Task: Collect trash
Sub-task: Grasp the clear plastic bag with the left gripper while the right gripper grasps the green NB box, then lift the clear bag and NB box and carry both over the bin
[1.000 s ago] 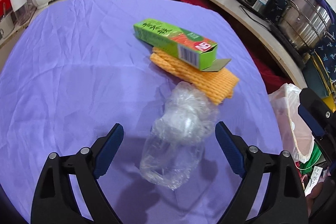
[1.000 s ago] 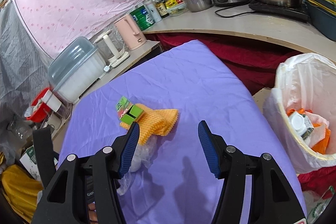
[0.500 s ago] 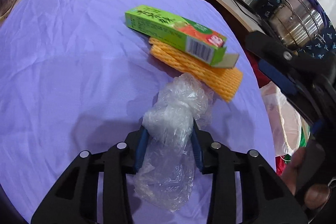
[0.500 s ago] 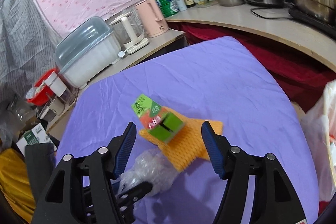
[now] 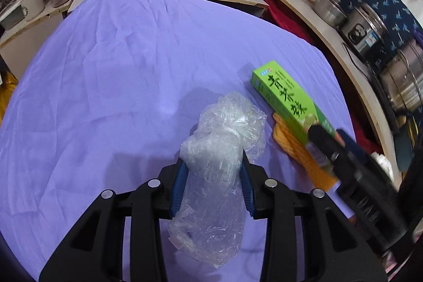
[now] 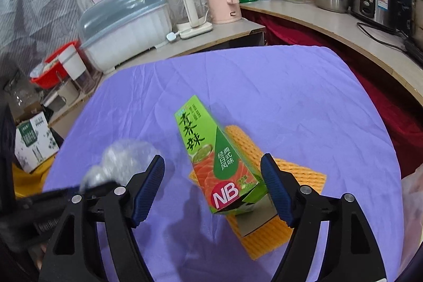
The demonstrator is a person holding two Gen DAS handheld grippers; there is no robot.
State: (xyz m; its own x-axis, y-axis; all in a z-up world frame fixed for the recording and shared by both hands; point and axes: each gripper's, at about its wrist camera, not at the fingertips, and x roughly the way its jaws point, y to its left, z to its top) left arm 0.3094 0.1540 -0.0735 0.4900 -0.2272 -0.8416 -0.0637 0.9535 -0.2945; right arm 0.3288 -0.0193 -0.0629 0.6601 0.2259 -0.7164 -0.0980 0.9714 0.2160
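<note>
Purple-clothed worktop (image 5: 132,86): left claw (image 5: 214,163) pinches the crumpled clear plastic bag (image 5: 219,149), light and slippery; right claw (image 6: 212,176) gapes wide around the stiff green cardboard box (image 6: 211,155), best gripped across its sides.

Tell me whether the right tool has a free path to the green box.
Probably yes. The right tool is open with the green box lying between its fingers, on the orange foam net. Nothing blocks it; the left tool, shut on the plastic bag, stays aside.
</note>
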